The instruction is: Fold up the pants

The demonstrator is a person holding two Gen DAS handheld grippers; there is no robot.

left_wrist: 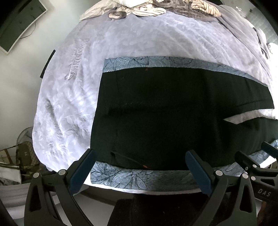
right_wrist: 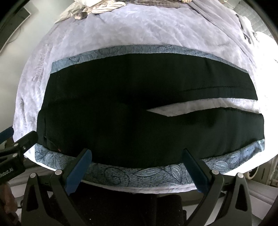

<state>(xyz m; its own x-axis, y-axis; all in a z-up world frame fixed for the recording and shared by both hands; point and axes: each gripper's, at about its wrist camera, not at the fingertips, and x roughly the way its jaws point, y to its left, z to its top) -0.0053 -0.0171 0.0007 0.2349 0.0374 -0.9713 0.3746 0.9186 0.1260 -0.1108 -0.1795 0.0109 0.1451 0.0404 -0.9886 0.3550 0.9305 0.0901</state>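
Observation:
Black pants (left_wrist: 165, 113) lie flat and spread out on a blue leaf-patterned cloth (left_wrist: 128, 177) on the bed, waist to the left, two legs running right with a gap between them. The pants (right_wrist: 121, 111) and the cloth (right_wrist: 139, 175) also show in the right wrist view. My left gripper (left_wrist: 141, 160) is open and empty, hovering over the near waist edge of the pants. My right gripper (right_wrist: 137, 157) is open and empty above the near leg's edge. The right gripper's fingers (left_wrist: 252, 160) show at the right of the left wrist view; the left gripper's fingers (right_wrist: 26, 138) show at the left of the right wrist view.
A pale lilac quilt (left_wrist: 73, 97) covers the bed. A heap of striped and light clothes (left_wrist: 156, 8) lies at the far end. A monitor (left_wrist: 19, 22) hangs on the wall at left. Clutter and a fan (left_wrist: 24, 139) stand on the floor at left.

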